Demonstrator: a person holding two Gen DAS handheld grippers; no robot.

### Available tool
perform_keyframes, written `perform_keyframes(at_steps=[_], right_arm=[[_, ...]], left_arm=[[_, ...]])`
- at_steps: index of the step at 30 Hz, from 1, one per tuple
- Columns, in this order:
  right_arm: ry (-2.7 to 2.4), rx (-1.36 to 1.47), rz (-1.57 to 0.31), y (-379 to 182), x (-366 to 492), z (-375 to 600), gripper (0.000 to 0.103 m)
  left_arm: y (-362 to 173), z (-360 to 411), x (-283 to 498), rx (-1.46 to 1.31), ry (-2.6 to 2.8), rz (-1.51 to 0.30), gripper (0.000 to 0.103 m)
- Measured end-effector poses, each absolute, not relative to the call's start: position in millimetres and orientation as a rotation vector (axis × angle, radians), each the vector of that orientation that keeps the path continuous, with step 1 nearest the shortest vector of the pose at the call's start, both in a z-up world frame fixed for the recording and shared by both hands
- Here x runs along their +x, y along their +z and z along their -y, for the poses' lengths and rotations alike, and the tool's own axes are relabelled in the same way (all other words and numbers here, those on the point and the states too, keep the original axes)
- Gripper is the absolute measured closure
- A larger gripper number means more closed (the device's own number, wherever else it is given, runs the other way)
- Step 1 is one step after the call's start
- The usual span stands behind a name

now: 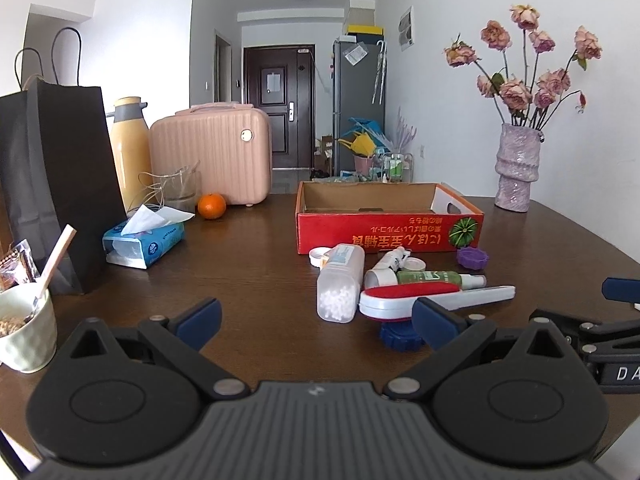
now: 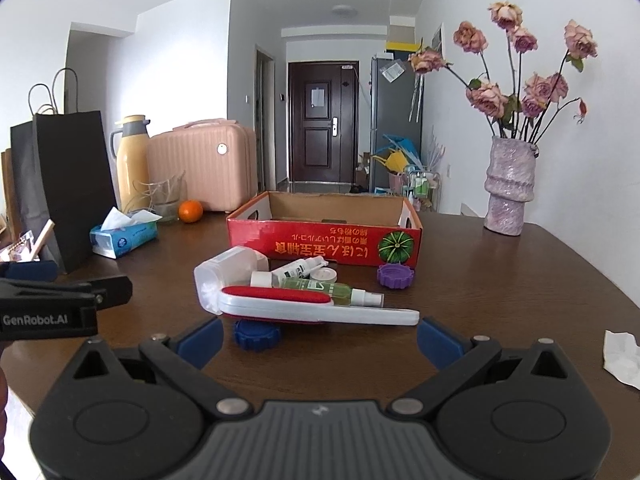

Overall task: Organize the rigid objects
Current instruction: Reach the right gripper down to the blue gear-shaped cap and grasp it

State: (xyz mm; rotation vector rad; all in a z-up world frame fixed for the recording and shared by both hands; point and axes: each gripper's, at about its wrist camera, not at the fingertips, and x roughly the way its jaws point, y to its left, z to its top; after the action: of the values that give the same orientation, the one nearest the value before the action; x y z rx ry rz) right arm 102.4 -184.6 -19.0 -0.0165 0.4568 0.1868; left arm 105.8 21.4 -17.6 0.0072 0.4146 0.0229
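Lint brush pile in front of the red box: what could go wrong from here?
1. The lint brush rests on a blue cap and leans against the swab jar; lifting it may roll the green spray bottle.
2. The red box sits close behind, so a push could shove items into its wall.
3. Both grippers, left and right, are open near the same pile and may collide.

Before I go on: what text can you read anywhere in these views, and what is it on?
"GenRobot.AI": side of the left tool, in the right view.
"DA", cut off at the frame edge: side of the right tool, in the left view.
Red box: upside-down East Asian print, unreadable.
Tissue pack and green spray bottle: too small.
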Motion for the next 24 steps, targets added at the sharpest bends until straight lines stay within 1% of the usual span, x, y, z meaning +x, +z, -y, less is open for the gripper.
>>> perform_keyframes(at_steps=[12,24], right_arm=[[0.195,-0.007,-0.533,-35,162,175,0.0],[0.22,-0.012,-0.597,-54,204,159,0.0]], left_arm=[[-33,-37,163,-0.01,0.023,-0.488,0.0],[-49,-52,202,-0.017,0.034,-0.546,0.0]])
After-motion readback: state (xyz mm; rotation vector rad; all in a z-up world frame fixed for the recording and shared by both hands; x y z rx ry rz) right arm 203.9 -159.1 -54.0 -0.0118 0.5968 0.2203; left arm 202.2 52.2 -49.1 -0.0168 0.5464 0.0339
